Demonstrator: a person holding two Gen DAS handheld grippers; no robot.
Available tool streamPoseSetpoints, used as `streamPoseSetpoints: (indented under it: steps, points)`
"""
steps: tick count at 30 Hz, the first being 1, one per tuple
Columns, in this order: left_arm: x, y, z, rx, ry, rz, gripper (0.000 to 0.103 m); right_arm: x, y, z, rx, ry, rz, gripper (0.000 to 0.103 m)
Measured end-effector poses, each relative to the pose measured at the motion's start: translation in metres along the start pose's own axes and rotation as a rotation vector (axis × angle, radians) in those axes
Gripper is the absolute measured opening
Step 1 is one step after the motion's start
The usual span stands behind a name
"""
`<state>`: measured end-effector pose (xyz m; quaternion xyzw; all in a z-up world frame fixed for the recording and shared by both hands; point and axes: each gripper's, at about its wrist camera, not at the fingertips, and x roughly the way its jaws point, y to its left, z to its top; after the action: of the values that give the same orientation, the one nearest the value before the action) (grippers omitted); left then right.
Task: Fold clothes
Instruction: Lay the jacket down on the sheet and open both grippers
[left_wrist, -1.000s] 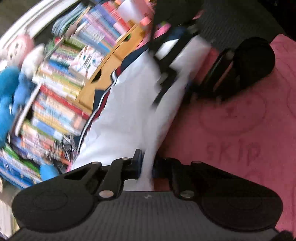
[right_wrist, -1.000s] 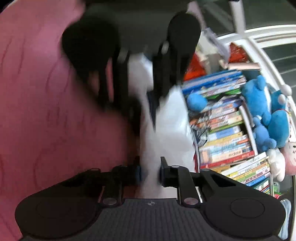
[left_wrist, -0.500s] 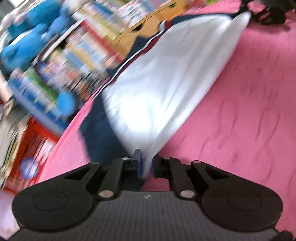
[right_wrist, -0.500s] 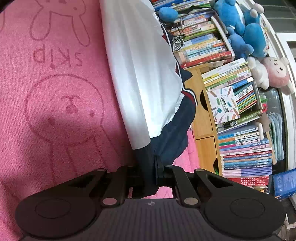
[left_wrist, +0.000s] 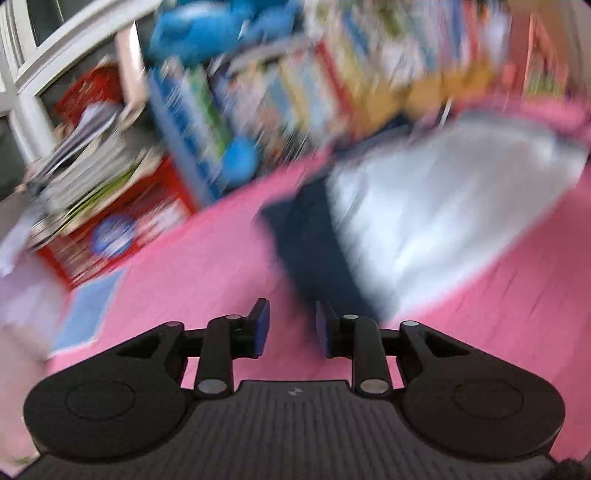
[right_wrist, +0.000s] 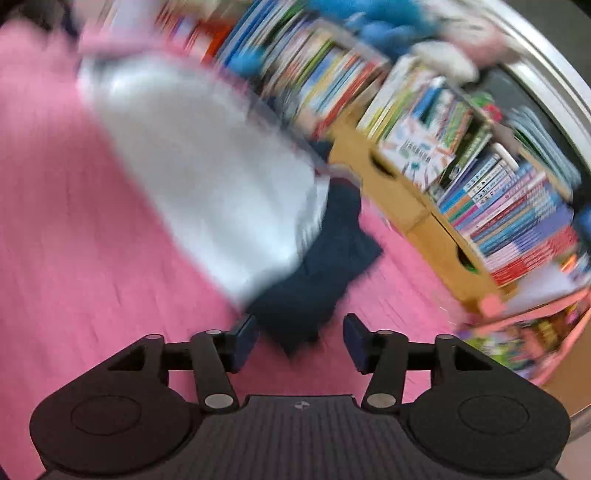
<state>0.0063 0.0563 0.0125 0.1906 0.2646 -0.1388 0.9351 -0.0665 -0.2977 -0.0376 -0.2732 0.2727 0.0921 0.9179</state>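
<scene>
A white garment (left_wrist: 436, 206) with dark navy sleeves lies on the pink blanket (left_wrist: 184, 266). Both views are blurred by motion. In the left wrist view my left gripper (left_wrist: 291, 325) has its jaws opening, with only pink blanket between them; a navy sleeve (left_wrist: 314, 254) lies just ahead, by the right pad. In the right wrist view the same garment (right_wrist: 207, 155) spreads away to the upper left. My right gripper (right_wrist: 301, 338) is opening too, and the tip of the other navy sleeve (right_wrist: 317, 266) lies loose between its pads without touching them.
Packed bookshelves (right_wrist: 480, 155) with a wooden unit (right_wrist: 410, 206) run along the blanket's far edge. Blue plush toys (left_wrist: 207, 29) sit on top. A red box (left_wrist: 122, 229) and a blue sheet (left_wrist: 88, 310) lie at the left in the left wrist view.
Both grippers, shut on the garment's edges before, have let go and opened. The garment now lies flat on the blanket, and both grippers have pulled back from it.
</scene>
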Motion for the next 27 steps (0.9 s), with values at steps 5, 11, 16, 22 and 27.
streamPoseSetpoints:
  steps: [5,11,16,22,27]
  points:
    - [0.052,-0.068,0.054,-0.056,-0.103,-0.16,0.03,0.031,0.014,0.058,0.275,-0.167,0.187,0.037]
    - [0.13,-0.098,0.05,0.06,-0.005,0.039,0.029,0.105,0.035,0.1,0.356,-0.094,0.228,0.025]
    - [0.134,-0.037,0.022,0.026,0.03,0.222,0.032,0.127,-0.028,0.054,0.487,-0.012,0.05,0.001]
    - [0.116,0.022,0.006,-0.162,0.099,0.267,0.03,0.112,-0.082,0.013,0.652,0.104,-0.167,0.014]
    - [0.082,-0.012,0.05,-0.15,-0.053,0.064,0.03,0.087,-0.075,0.037,0.72,-0.057,-0.048,0.014]
